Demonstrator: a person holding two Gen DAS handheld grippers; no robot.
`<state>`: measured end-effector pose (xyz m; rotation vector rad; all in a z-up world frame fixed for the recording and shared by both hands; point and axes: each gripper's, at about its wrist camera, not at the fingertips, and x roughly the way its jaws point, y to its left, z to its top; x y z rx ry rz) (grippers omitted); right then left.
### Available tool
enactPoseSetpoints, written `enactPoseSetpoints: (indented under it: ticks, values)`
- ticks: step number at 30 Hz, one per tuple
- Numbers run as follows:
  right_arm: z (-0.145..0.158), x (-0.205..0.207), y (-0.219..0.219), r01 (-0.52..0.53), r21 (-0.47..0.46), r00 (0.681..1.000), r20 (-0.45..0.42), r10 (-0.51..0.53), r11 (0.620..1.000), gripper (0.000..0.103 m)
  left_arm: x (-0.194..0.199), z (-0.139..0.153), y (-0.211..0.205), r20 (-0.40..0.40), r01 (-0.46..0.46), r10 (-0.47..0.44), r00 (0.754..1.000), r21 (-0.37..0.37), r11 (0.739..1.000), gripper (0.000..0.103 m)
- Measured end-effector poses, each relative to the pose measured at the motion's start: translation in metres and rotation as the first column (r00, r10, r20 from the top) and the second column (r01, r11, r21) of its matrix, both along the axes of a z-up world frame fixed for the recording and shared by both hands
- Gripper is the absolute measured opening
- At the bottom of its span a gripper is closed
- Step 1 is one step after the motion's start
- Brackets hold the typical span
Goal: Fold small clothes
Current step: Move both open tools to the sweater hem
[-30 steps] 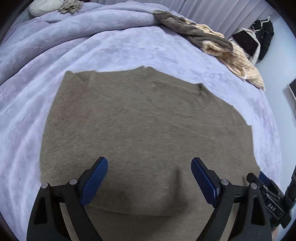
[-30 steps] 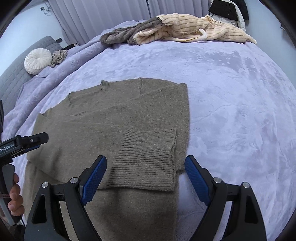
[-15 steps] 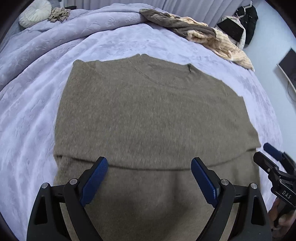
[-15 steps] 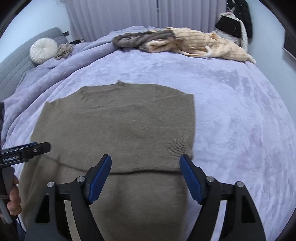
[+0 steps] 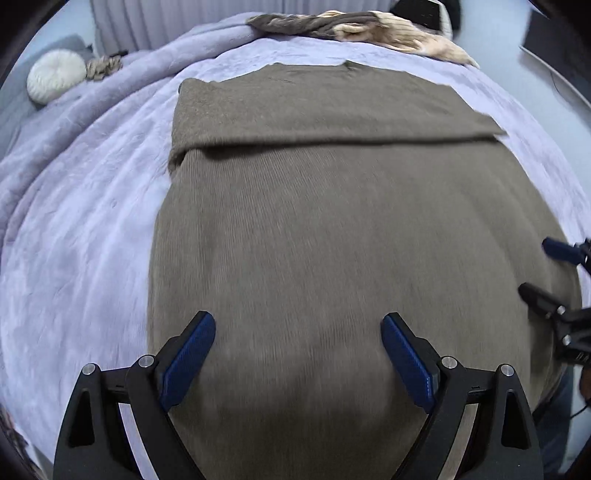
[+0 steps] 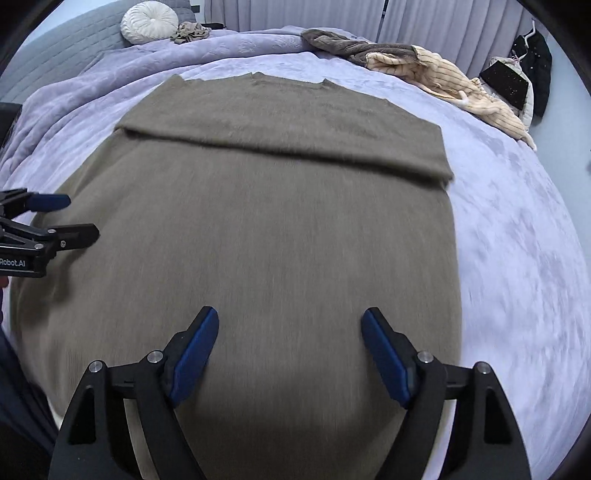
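Currently between folds: brown sweater (image 5: pixel 332 229) lies flat on the lavender bedspread (image 5: pixel 81 236), sleeves already folded across the upper part. Left gripper (image 5: pixel 298 354) spread wide, nothing between its pads. Right gripper (image 6: pixel 290 347) jaws opening, also empty, above the lower body. Likely next: grasp the near hem at both corners, carry it toward the collar.

Lavender bed (image 6: pixel 517 258), grey curtains (image 6: pixel 295 14)

The olive sweater (image 5: pixel 332 229) on the bed (image 5: pixel 81 236) is viewed steeply downward, close up, from both wrist cameras.
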<state>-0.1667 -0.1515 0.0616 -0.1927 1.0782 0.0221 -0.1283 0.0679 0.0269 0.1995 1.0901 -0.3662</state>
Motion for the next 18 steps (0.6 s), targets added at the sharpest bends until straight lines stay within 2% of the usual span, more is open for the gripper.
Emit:
enactPoseSetpoints:
  ticks: [2,5,7,9,11,14,16,18]
  values:
    - [-0.001,-0.027,-0.002,-0.006,-0.008,1.0,0.004,0.006,1.0,0.084,-0.023,0.001,0.007,0.026,0.022,-0.023,0.999,0.021,1.0,0.093]
    - [0.002,-0.062,0.005,-0.037,-0.091,0.999,0.023,0.039,0.995,0.085,-0.045,0.012,0.018,0.03,0.026,-0.026,0.999,0.01,1.0,0.092]
    - [0.014,-0.072,0.015,-0.044,-0.111,0.998,0.036,0.048,0.993,0.085,-0.053,0.024,0.015,0.03,0.045,-0.043,0.999,-0.057,0.997,0.092]
    - [0.027,-0.072,0.03,-0.084,-0.069,0.993,0.077,0.089,0.994,0.085,-0.057,0.029,0.001,0.031,0.096,-0.092,0.995,-0.125,0.988,0.092]
    - [0.032,-0.068,0.049,-0.139,-0.037,0.984,0.109,0.142,0.99,0.085,-0.06,0.021,-0.014,0.021,0.124,-0.123,0.992,-0.097,0.988,0.092]
    - [0.015,-0.057,0.067,-0.188,-0.056,0.98,0.058,0.191,0.981,0.085,-0.062,-0.001,-0.023,0.005,0.123,-0.123,0.992,0.003,0.992,0.093]
    - [-0.004,-0.057,0.07,-0.208,-0.116,0.978,-0.005,0.208,0.971,0.085,-0.068,0.0,-0.012,0.012,0.113,-0.113,0.994,-0.013,0.994,0.094]
    - [-0.006,-0.067,0.064,-0.212,-0.119,0.977,0.007,0.214,0.97,0.085,-0.077,0.003,-0.001,0.007,0.1,-0.099,0.995,-0.018,0.995,0.094]
